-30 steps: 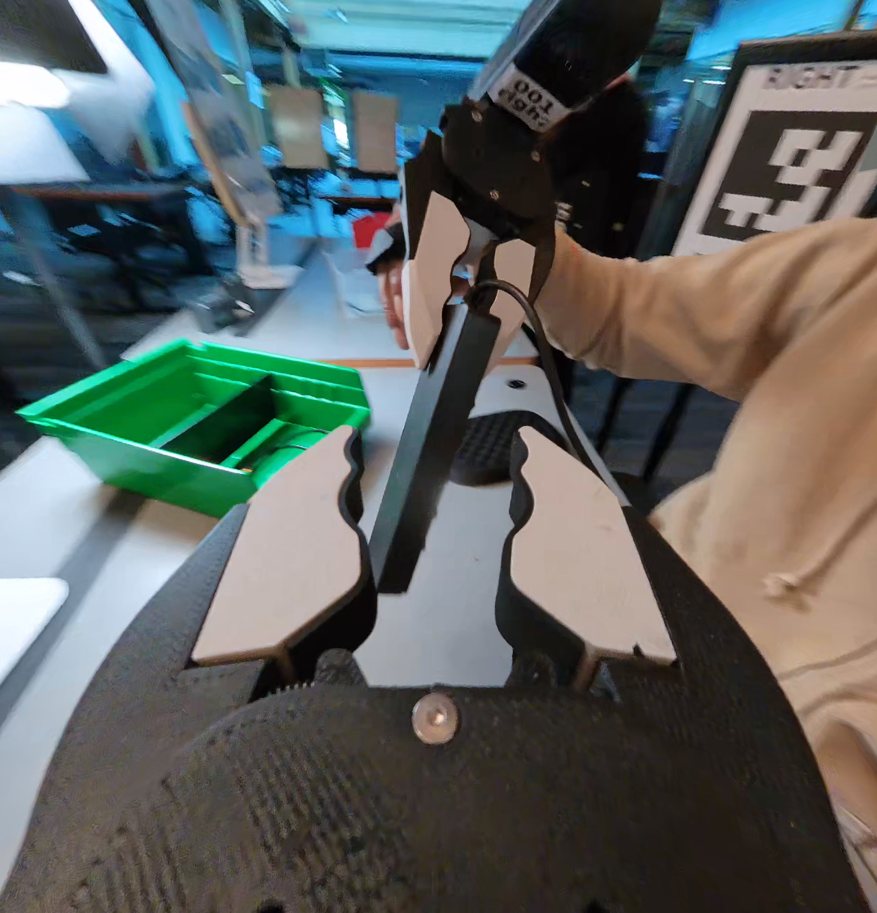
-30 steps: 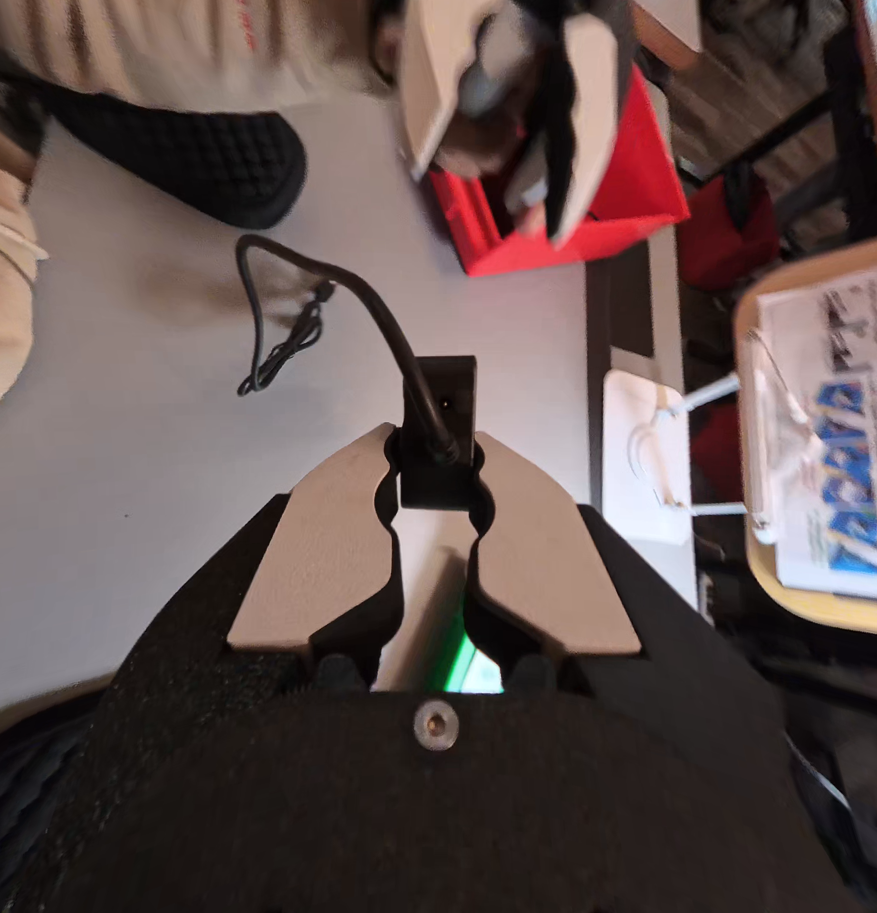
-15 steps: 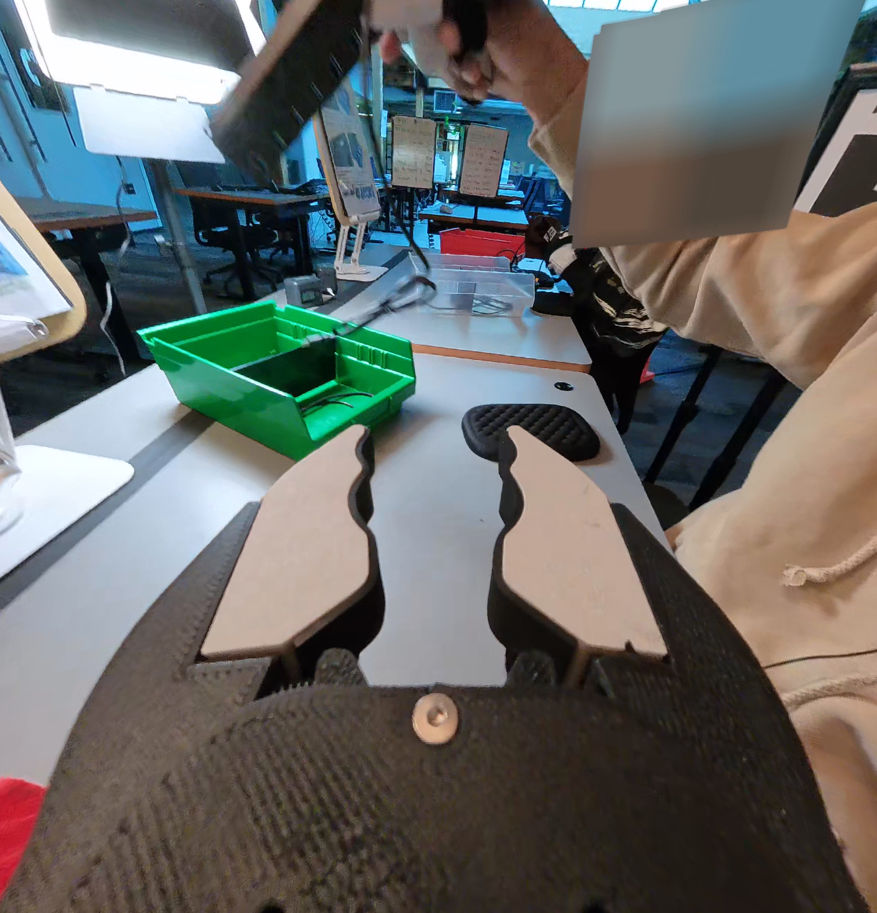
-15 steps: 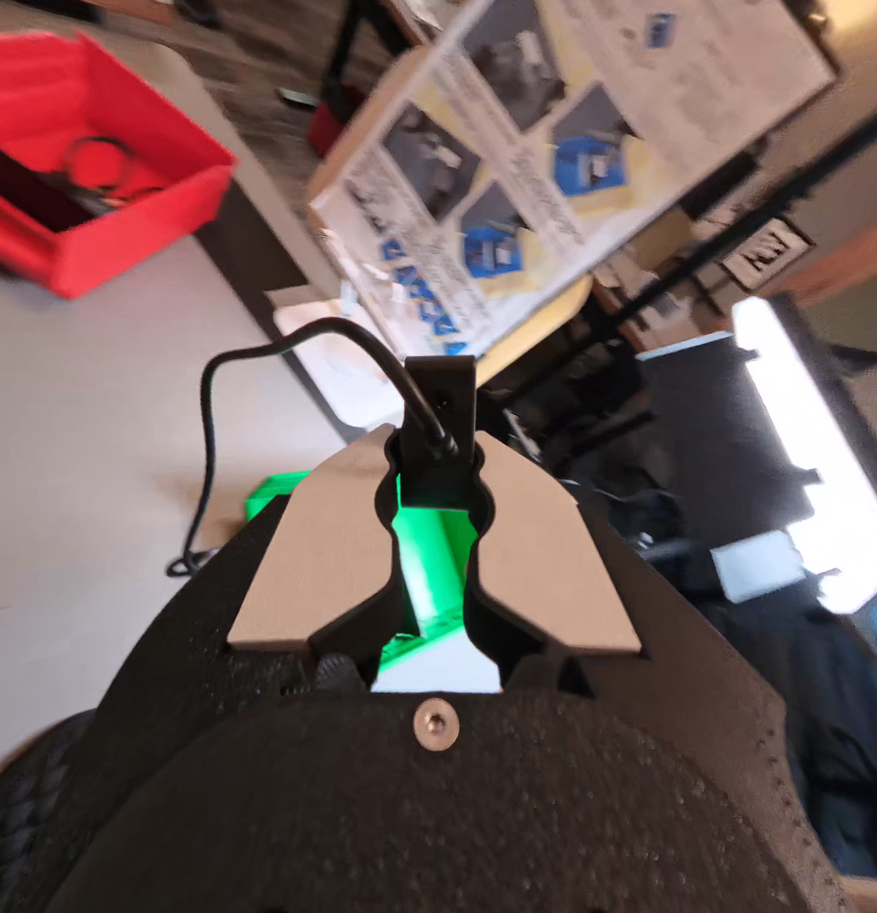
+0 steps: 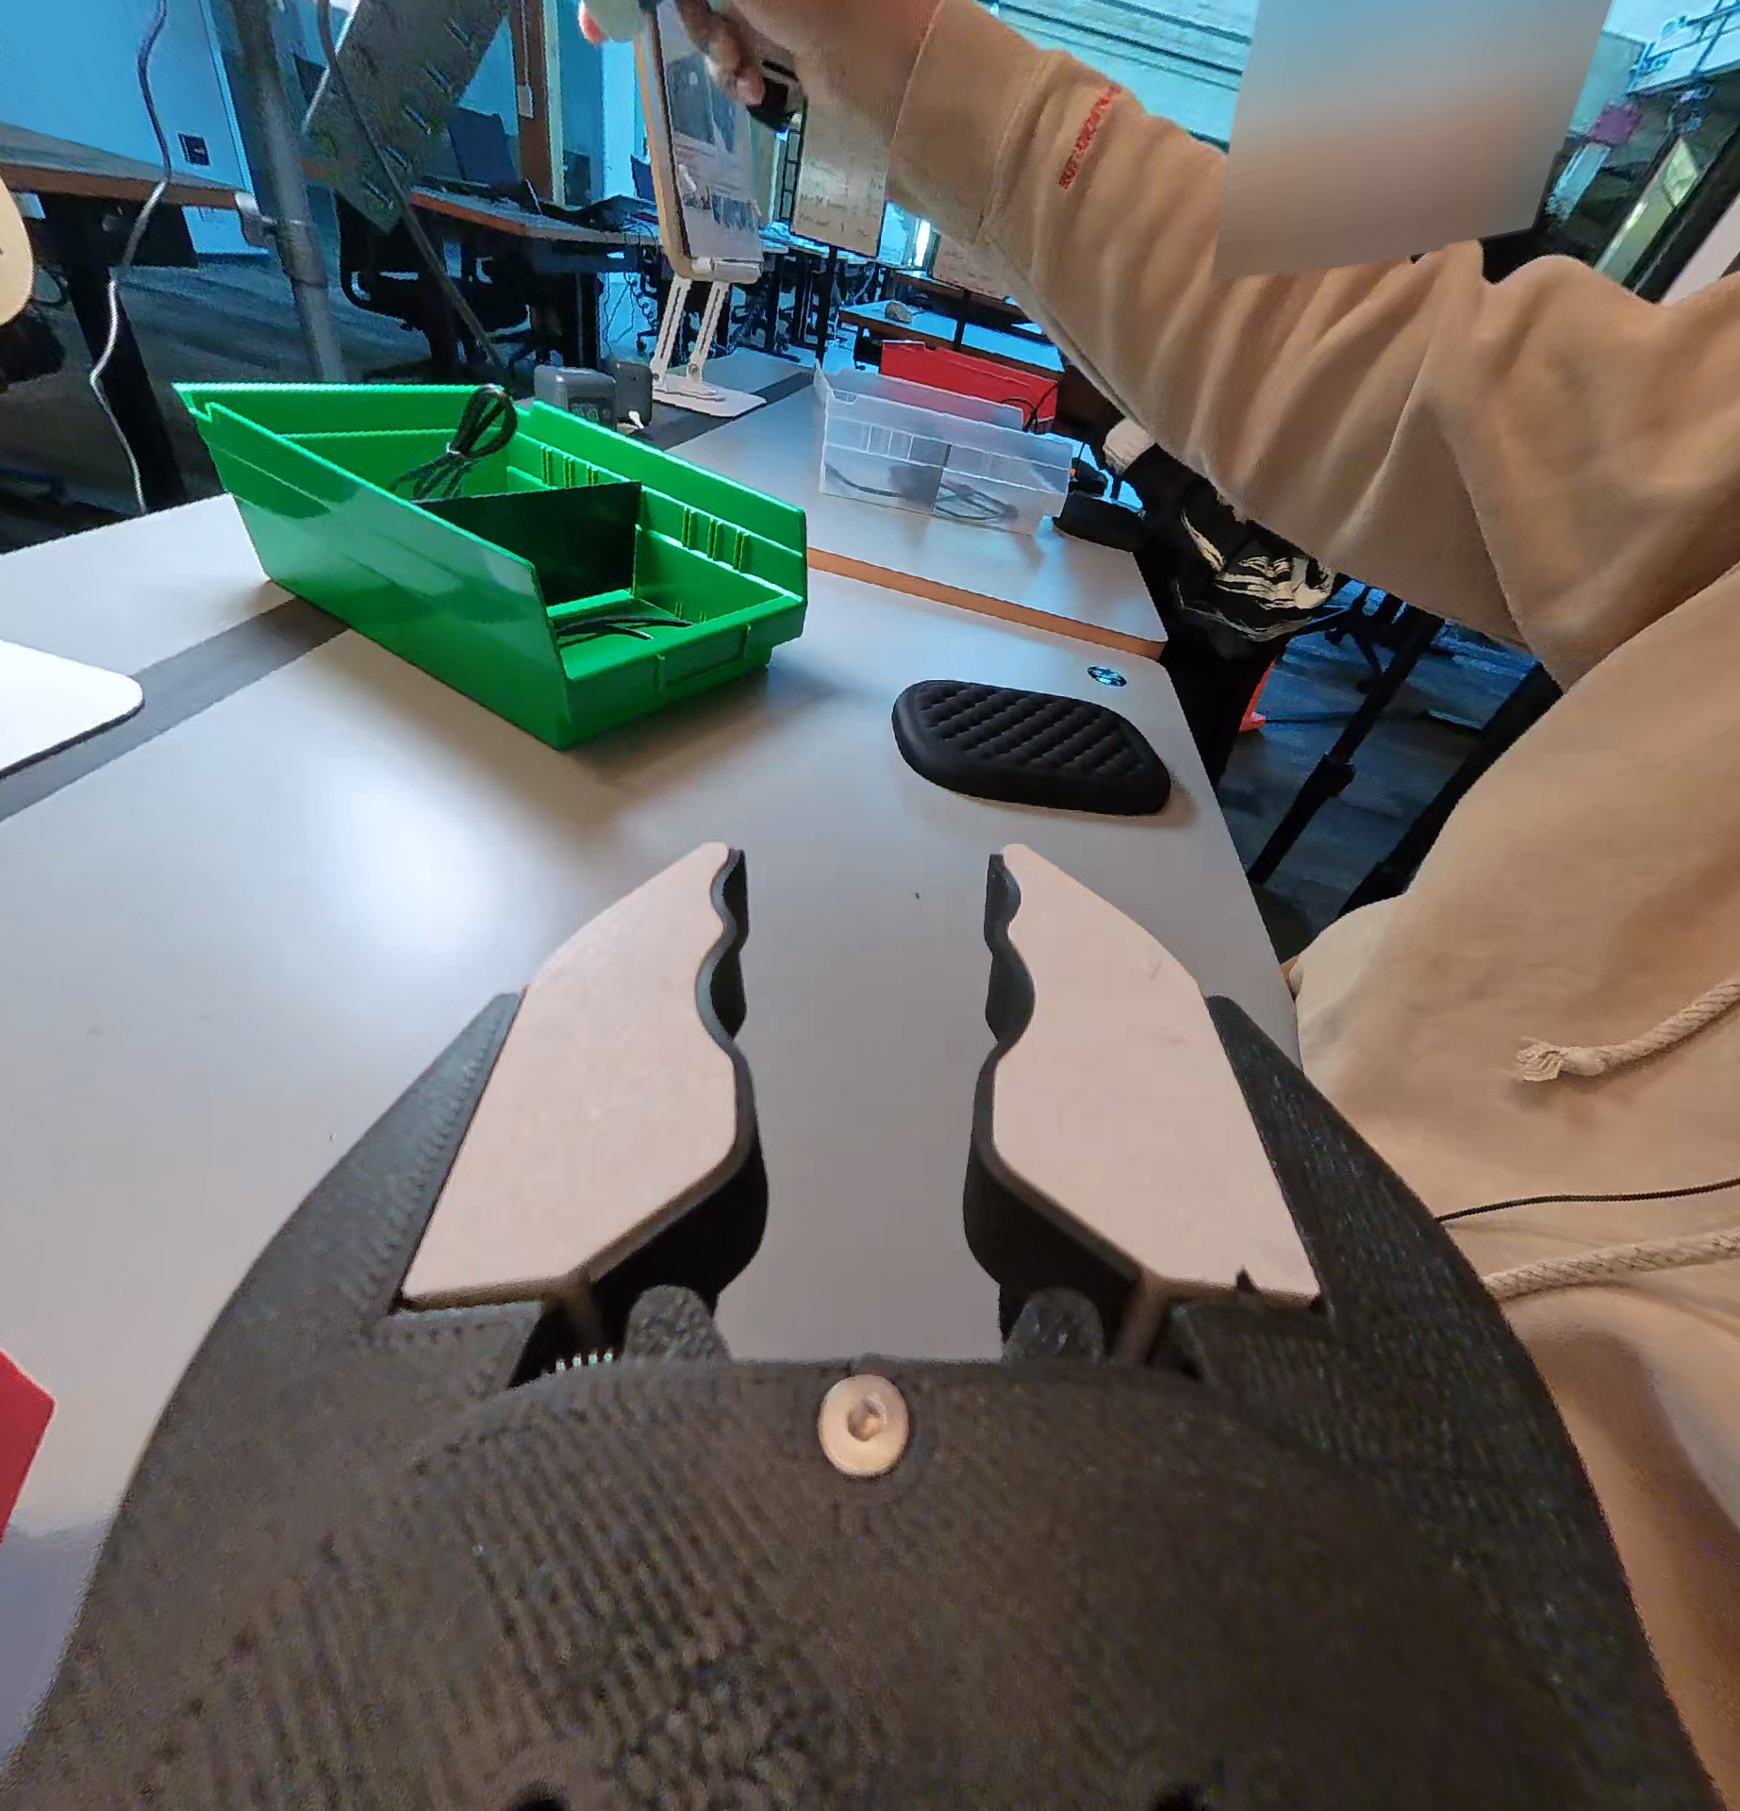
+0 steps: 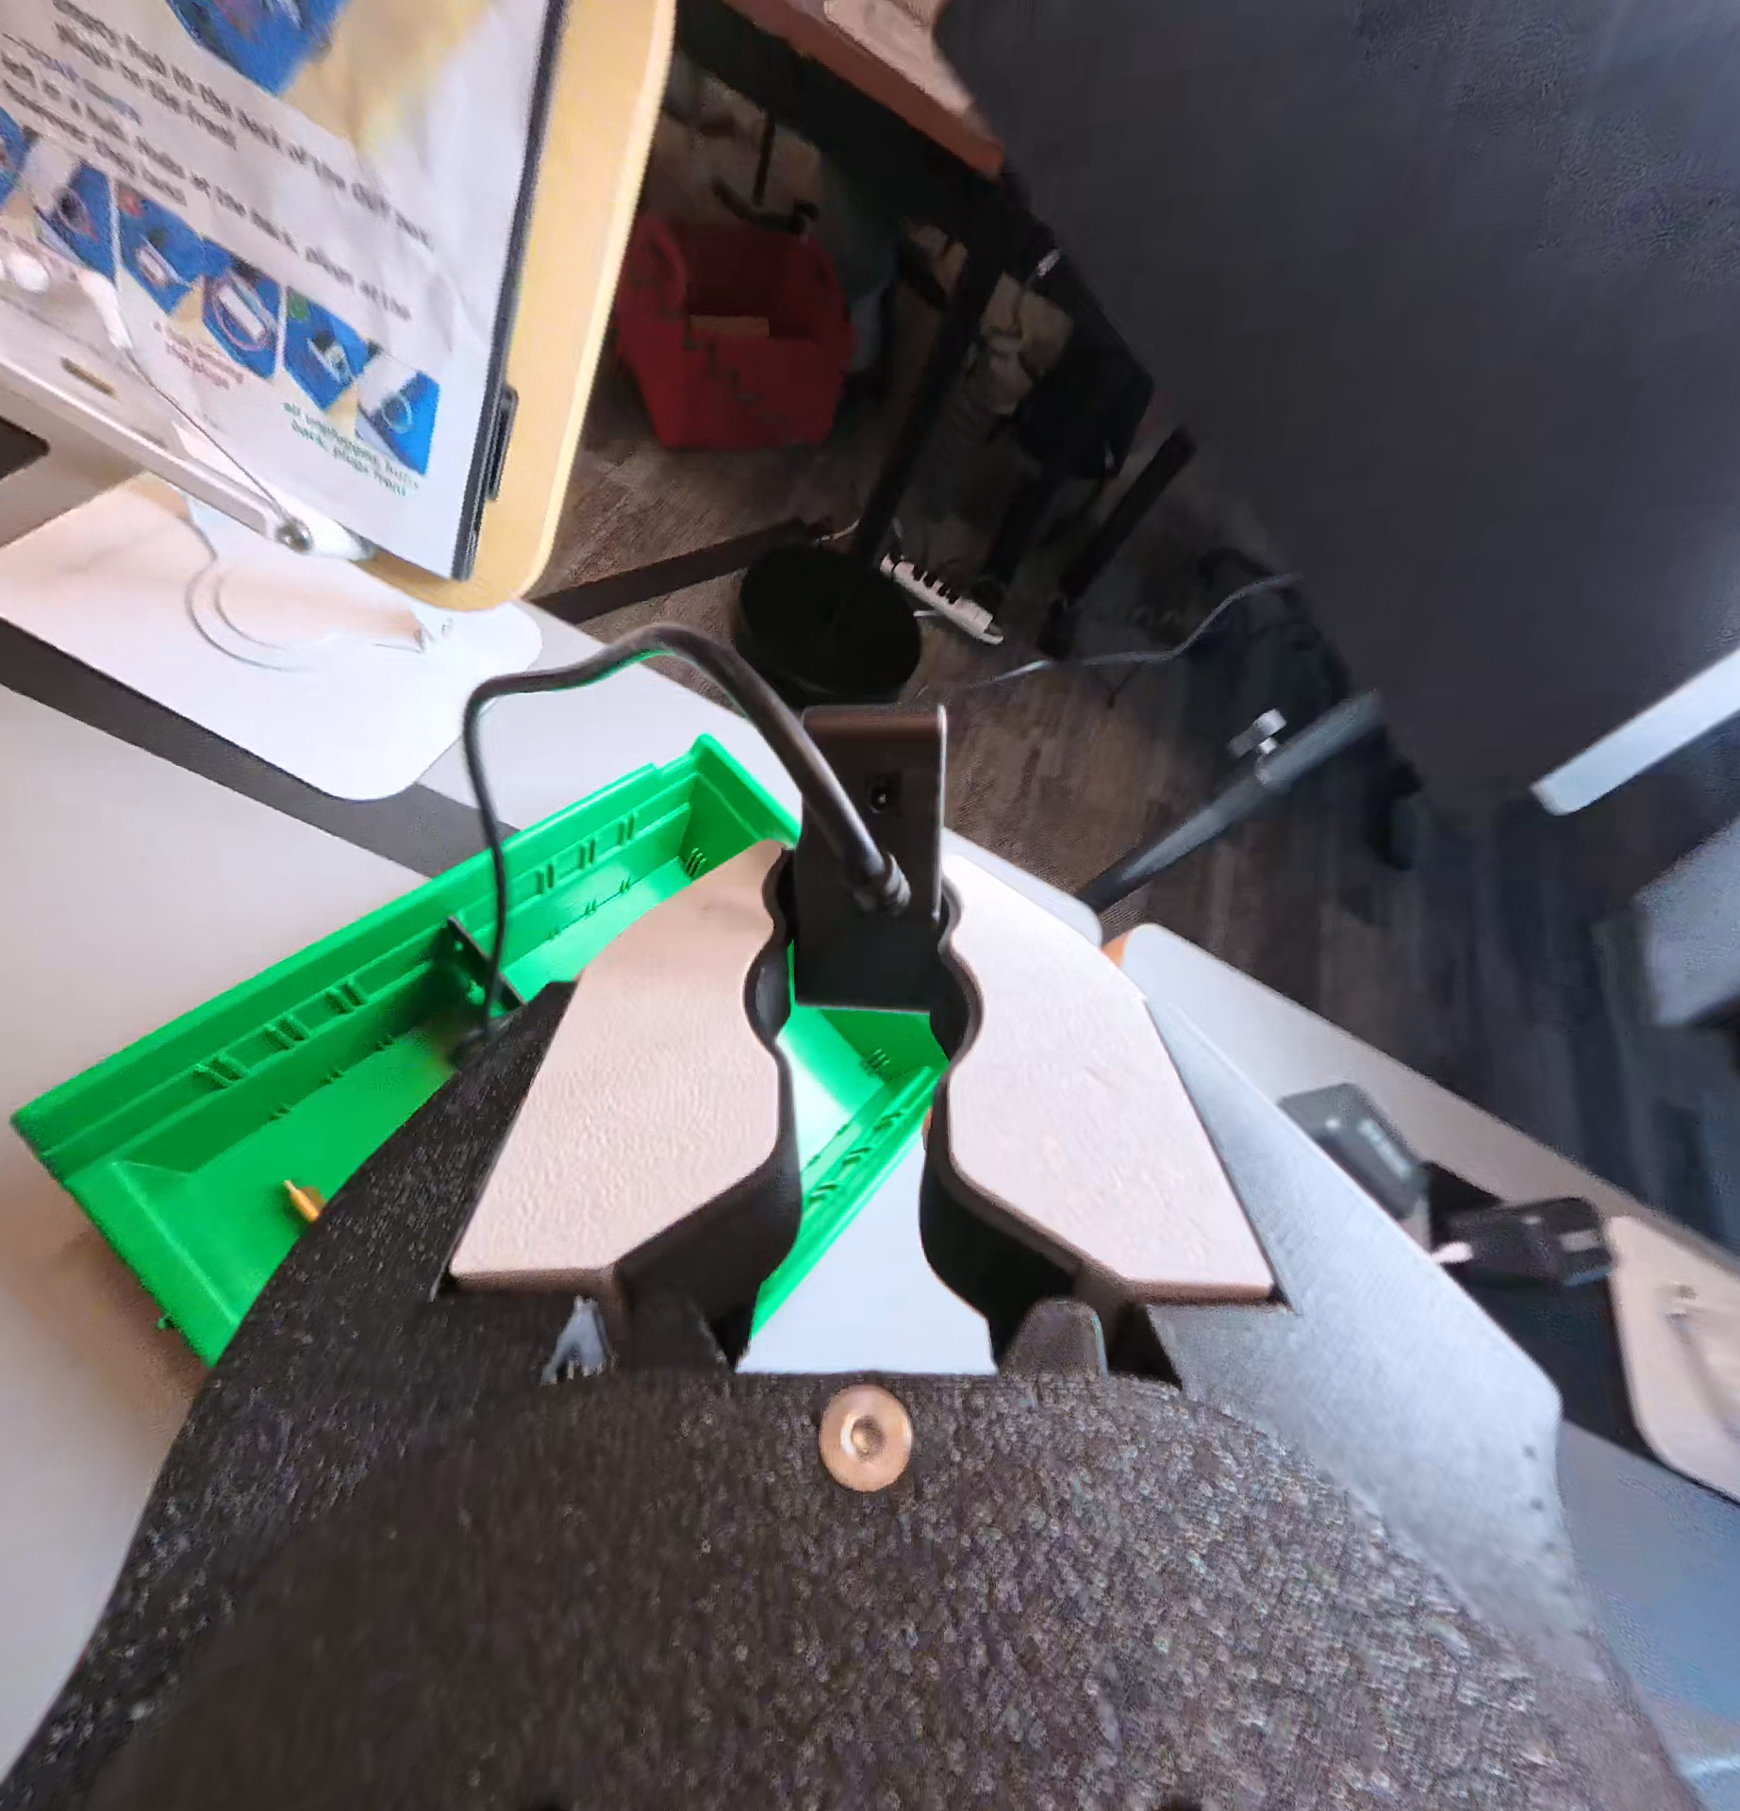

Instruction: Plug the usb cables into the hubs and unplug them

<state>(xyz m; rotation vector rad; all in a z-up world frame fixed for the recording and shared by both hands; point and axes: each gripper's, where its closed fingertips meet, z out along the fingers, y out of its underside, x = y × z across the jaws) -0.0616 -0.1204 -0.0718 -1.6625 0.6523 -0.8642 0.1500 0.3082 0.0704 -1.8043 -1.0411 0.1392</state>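
Observation:
My right gripper (image 6: 868,931) is shut on a black USB hub (image 6: 870,862) and holds it in the air above the green bin (image 6: 258,1098). A black cable (image 6: 572,676) is plugged into the hub's face, and it loops left and down into the bin. My left gripper (image 5: 866,872) is open and empty, low over the grey table (image 5: 356,882). In the left wrist view the hub (image 5: 405,98) shows blurred at the top, and its coiled cable end (image 5: 469,431) hangs over the green bin (image 5: 513,559).
A black textured pad (image 5: 1032,745) lies ahead of the left gripper near the table's right edge. A clear bin (image 5: 944,461) stands on the table behind. A white stand base (image 6: 258,627) carries an instruction board (image 6: 258,245). A beige sleeve (image 5: 1336,392) crosses the upper right.
The right gripper has lifted the hub out from between my open left fingers and swung it up and over the green bin. The cable trails into the bin. The left gripper stays open.

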